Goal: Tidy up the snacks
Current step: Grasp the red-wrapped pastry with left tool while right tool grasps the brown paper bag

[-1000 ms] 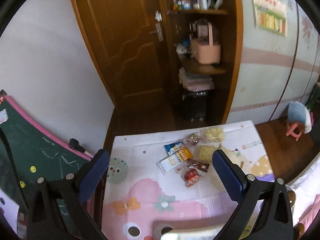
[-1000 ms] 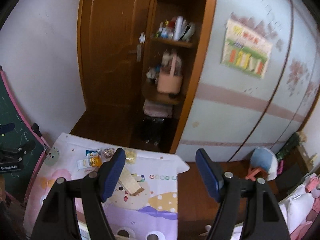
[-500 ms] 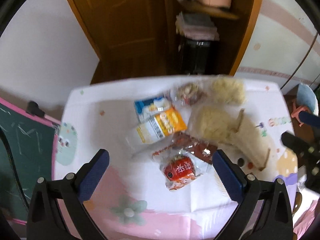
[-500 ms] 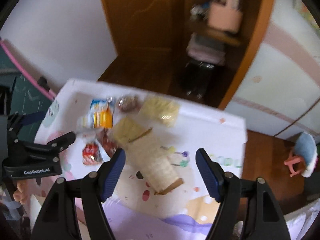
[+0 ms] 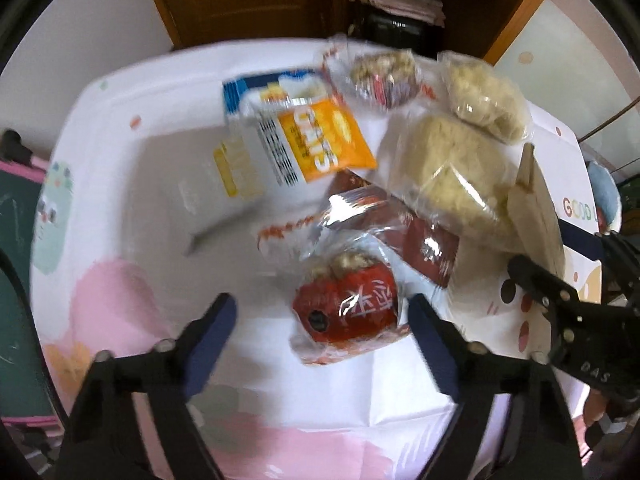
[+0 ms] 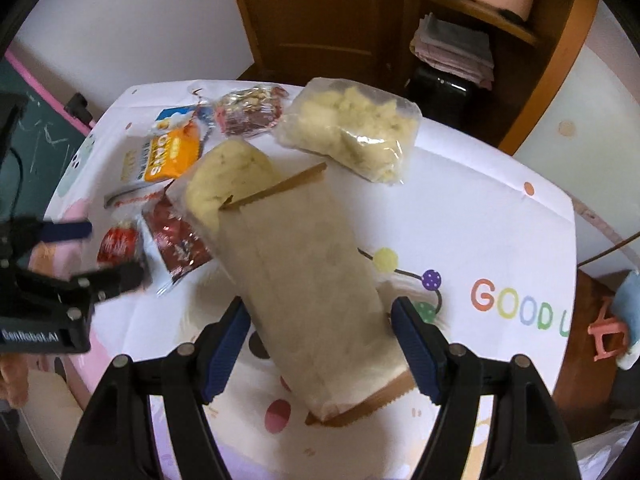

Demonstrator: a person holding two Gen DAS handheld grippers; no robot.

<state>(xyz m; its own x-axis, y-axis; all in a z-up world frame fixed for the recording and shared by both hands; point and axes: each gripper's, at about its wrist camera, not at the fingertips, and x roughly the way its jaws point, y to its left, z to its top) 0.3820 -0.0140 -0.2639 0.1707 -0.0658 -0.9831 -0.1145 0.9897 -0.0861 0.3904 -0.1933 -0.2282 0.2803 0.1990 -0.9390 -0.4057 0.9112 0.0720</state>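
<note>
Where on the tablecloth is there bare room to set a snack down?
Bare tablecloth lies right of the long paper bread bag, above the GOOD lettering, and left of the orange oats packet. The middle is crowded, packets overlapping around the red snack.

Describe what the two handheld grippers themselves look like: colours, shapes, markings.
Both are black plastic frames with silver screws at the joints. The left gripper and the right gripper each carry two long, dark blue ribbed pads on angular black fingers. Seen from the right wrist, the left gripper's body bears white "GenRobot.AI" lettering. No cables or sleeves show.
</note>
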